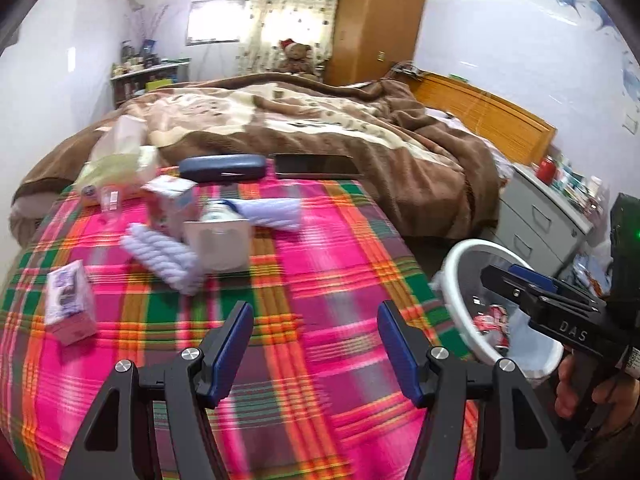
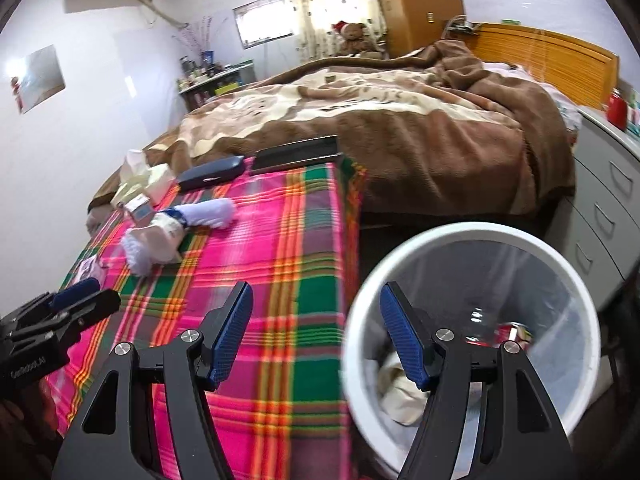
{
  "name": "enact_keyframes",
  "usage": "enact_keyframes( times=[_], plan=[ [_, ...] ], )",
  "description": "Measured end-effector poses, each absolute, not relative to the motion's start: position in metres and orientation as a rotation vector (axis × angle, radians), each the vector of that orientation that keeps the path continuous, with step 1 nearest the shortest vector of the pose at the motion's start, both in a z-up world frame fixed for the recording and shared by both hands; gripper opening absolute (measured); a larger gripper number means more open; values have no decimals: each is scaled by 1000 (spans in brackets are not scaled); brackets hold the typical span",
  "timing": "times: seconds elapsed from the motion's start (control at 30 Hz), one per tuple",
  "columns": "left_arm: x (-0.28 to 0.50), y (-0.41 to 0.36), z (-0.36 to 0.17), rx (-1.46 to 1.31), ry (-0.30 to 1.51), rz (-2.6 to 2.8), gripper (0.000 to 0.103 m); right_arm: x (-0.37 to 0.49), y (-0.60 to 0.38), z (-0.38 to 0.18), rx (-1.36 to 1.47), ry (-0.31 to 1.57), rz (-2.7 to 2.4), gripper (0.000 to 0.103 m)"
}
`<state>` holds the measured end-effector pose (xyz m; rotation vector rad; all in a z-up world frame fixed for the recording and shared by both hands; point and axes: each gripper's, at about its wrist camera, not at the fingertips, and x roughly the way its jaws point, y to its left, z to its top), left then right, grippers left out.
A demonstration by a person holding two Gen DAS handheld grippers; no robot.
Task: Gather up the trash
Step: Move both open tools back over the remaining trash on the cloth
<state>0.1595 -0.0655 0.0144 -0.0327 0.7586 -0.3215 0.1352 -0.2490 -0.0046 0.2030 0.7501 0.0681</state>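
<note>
Now right tool [image 2: 316, 332] open, empty, straddling bin rim [image 2: 352, 320].

We see each tool [image 1: 316, 344] with black arms, blue ribbed pads [image 1: 394, 342] and silver screws; right tool [image 1: 532, 288] is marked "DAS".

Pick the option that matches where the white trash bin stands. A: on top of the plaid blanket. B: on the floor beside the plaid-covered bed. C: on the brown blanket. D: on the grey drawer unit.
B: the white trash bin stands lower than the plaid blanket, just off its edge, with trash inside.
</note>
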Motion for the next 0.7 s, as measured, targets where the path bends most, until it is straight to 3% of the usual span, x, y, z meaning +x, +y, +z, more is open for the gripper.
enact_keyframes(
  times=[0.7],
  plan=[
    [192,81,-3,-137,777,-23,64,192,-158,-11,109,793,250,68]
  ],
)
